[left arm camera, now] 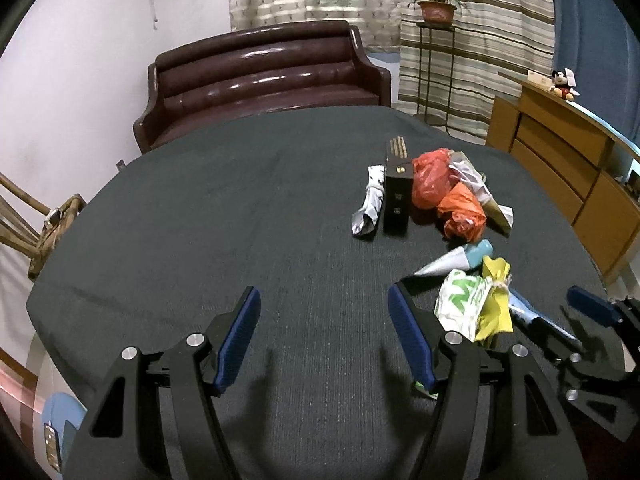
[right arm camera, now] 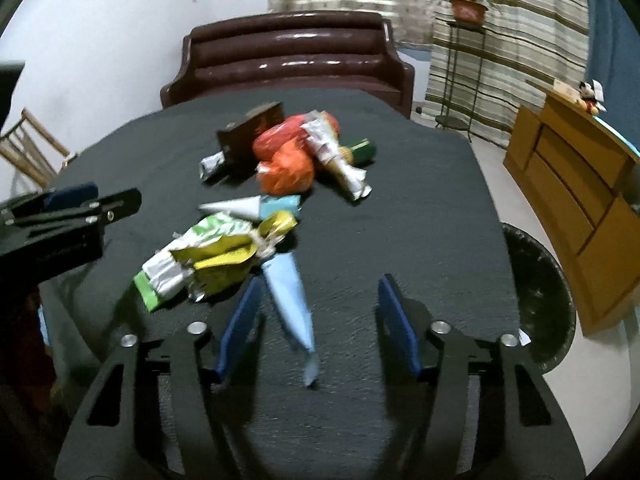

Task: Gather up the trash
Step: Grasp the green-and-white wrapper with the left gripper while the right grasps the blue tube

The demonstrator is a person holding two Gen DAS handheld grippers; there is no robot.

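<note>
Lying on table (left arm camera: 200,208): two orange bags (left arm camera: 460,208), one black box (left arm camera: 397,196); both tongs (left arm camera: 324,340) (right arm camera: 318,328) apart, empty.

Crumpled wrappers (right arm camera: 200,260), two pale blue paper cones (right arm camera: 290,292), orange plastic bags (right arm camera: 286,160), dark box (right arm camera: 248,132) lie scattered on tabletop (right arm camera: 420,208); black bin (right arm camera: 540,296) beside its edge.

Wrappers (right arm camera: 200,260) on table (right arm camera: 420,200) — bin (right arm camera: 540,300) at its right.
</note>
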